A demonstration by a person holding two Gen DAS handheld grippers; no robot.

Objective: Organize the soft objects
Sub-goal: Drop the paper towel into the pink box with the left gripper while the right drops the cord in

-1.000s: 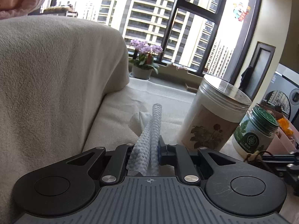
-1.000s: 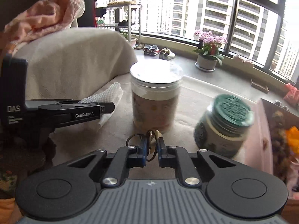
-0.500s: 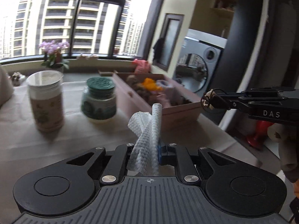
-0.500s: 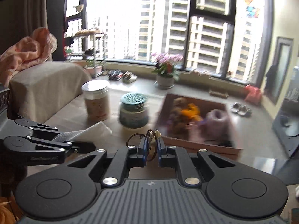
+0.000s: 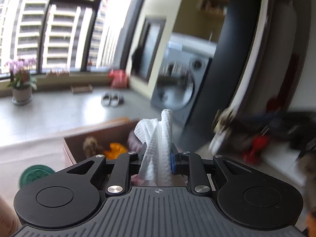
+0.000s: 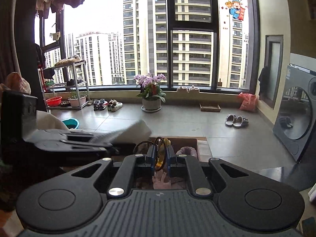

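Left gripper jaws have just been opening, with a white waffle-textured paper towel seen upright between them, a blue pad touching its right side. Right gripper is clamped on thin dark hair ties. Both are held above a brown cardboard box in which soft things are seen: something fuzzy brown, something orange, and a pink knitted piece. A green-lidded jar is seen just beside the box's left wall. A dark washing machine is seen well apart, past the box on the tiled floor.

Home: washing machine, slippers, shoe rack.
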